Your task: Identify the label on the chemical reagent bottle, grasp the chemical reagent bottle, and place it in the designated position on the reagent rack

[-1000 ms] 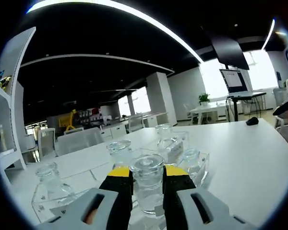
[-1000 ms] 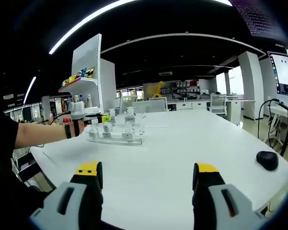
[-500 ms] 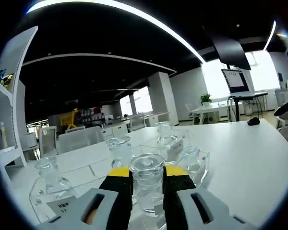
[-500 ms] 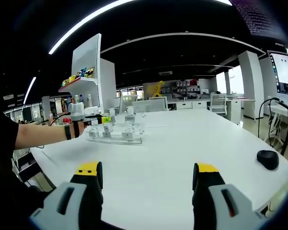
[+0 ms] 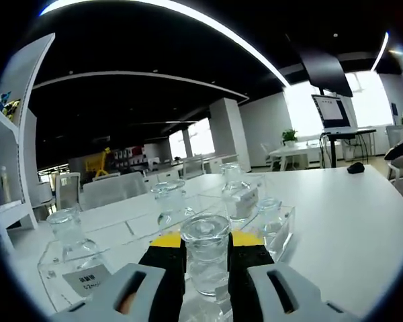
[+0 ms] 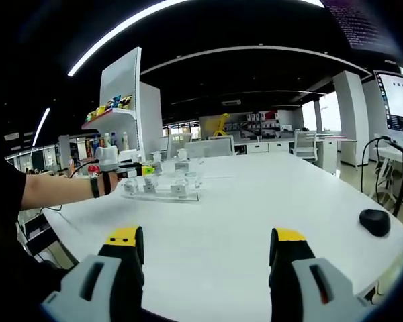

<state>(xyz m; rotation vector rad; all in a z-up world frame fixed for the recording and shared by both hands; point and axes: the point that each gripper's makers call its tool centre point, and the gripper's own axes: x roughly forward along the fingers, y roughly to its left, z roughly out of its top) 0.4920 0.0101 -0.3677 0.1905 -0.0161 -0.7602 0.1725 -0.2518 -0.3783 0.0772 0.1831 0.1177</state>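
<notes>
In the left gripper view my left gripper [image 5: 205,249] is shut on a clear glass reagent bottle [image 5: 205,258], held upright over the clear acrylic reagent rack [image 5: 285,231]. Three more glass bottles stand in the rack: one at left [image 5: 70,239], one behind [image 5: 168,205], one at the far right [image 5: 236,195]. A white label [image 5: 87,280] shows on the rack's near left face. In the right gripper view my right gripper [image 6: 207,251] stands open above the white table [image 6: 255,208], far from the rack [image 6: 162,190]; the left gripper [image 6: 138,171] reaches the rack from the left.
A white shelf unit [image 6: 124,100] with small items stands behind the rack. A black computer mouse [image 6: 375,223] lies at the table's right edge. A person's forearm with a black wristband [image 6: 67,186] stretches in from the left. Chairs and desks fill the room beyond.
The left gripper with its bottle has risen slightly and shifted, so more of the rack's front face and its label shows. The right gripper has not moved.
</notes>
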